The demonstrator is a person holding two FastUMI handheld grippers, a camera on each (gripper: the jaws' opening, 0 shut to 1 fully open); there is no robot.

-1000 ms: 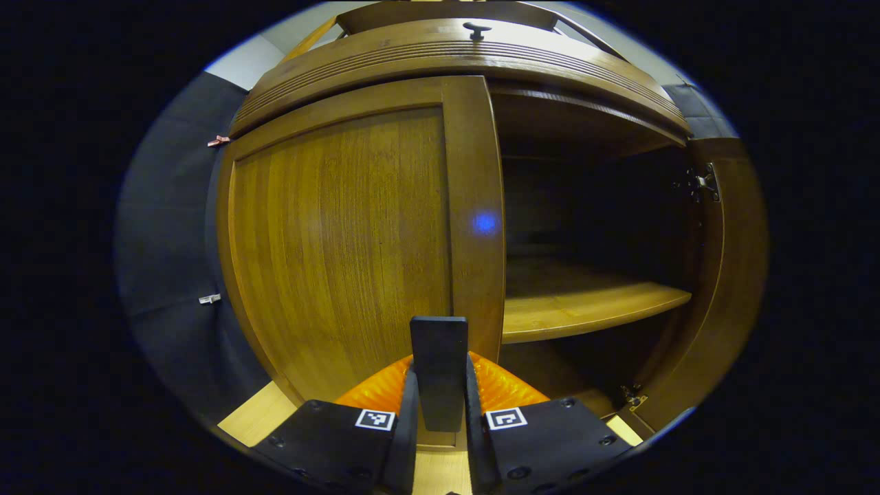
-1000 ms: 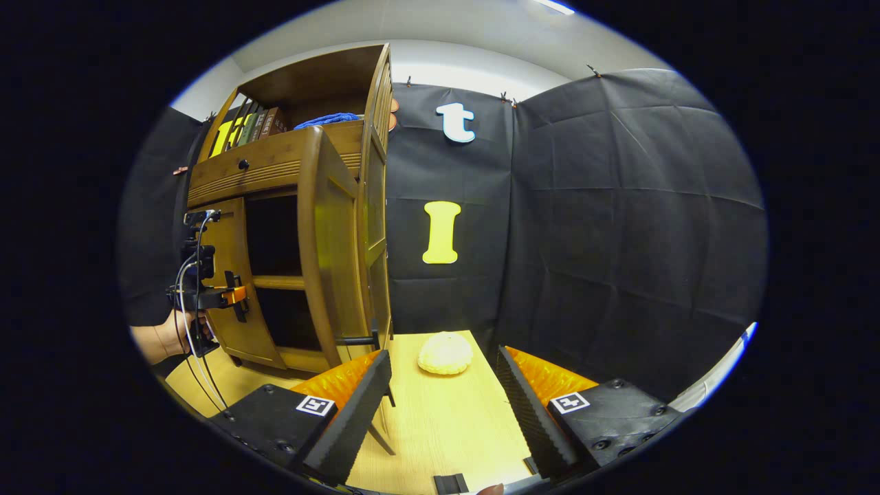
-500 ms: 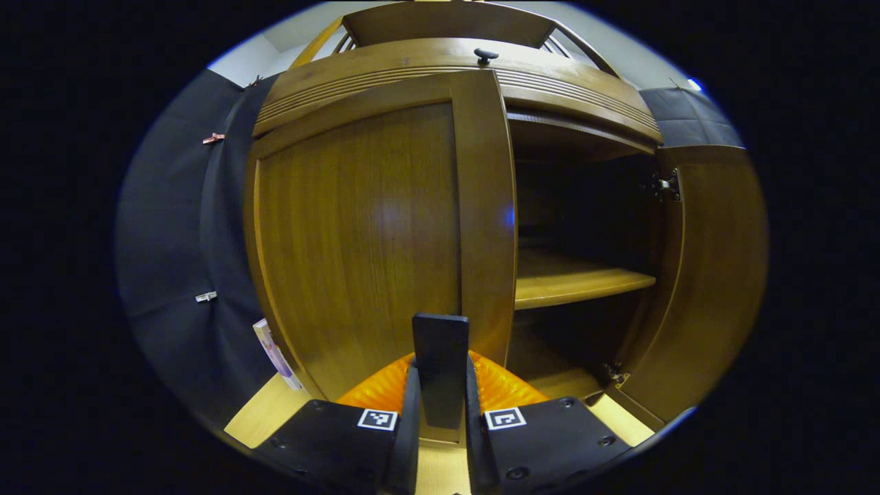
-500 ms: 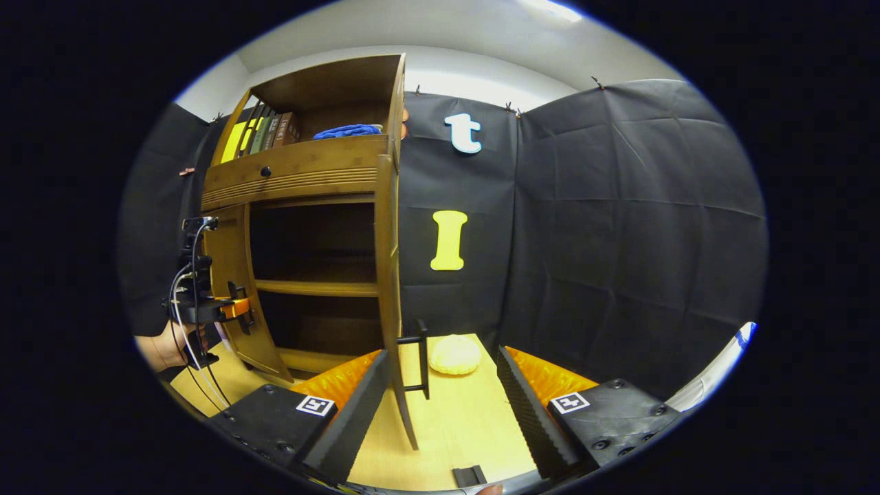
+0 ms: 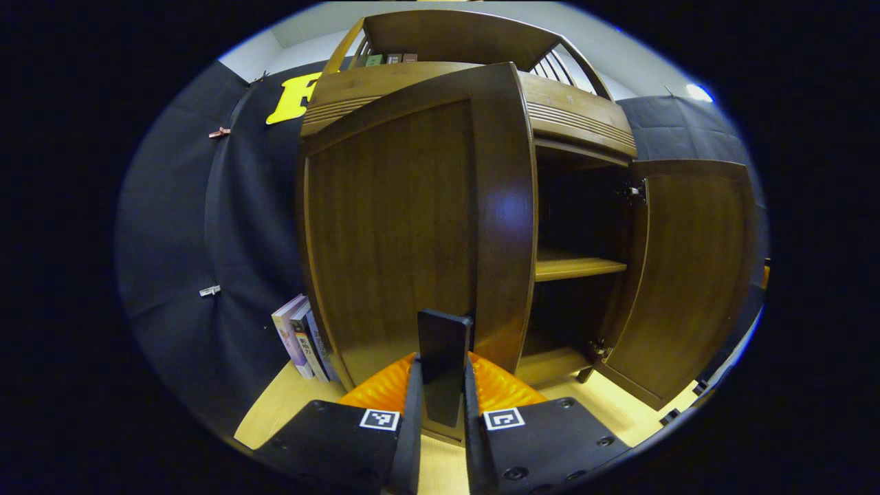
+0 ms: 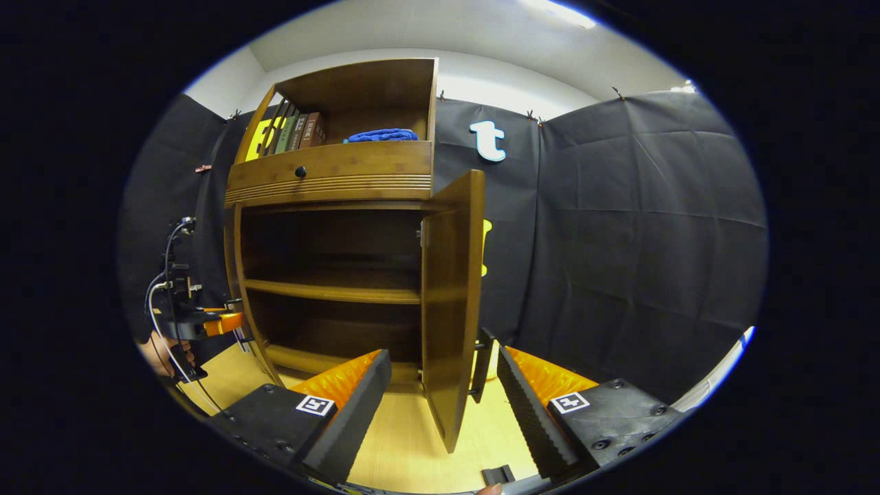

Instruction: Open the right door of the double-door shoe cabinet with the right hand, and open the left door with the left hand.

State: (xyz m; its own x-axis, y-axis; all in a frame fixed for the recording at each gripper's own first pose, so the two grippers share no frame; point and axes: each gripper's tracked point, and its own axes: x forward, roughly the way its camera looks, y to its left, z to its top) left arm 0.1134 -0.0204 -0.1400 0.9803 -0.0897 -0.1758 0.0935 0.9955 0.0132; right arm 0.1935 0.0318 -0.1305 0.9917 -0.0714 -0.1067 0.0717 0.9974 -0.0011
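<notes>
step: left door [image 5: 405, 227], part open. your left gripper [image 5: 443, 405] is clamped on its handle [image 5: 444, 364]; right gripper [image 6: 443, 405] gapes empty by the swung-out right door [image 6: 450, 302]. next: pull left door wider.

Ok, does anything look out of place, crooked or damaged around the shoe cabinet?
Nothing stands out. The shoe cabinet stands upright, its right door swung wide and hanging straight on its hinges, its left door part open with the left tool shut on its handle. The inner shelf sits level. The books beside the cabinet lean slightly, nothing more.
</notes>
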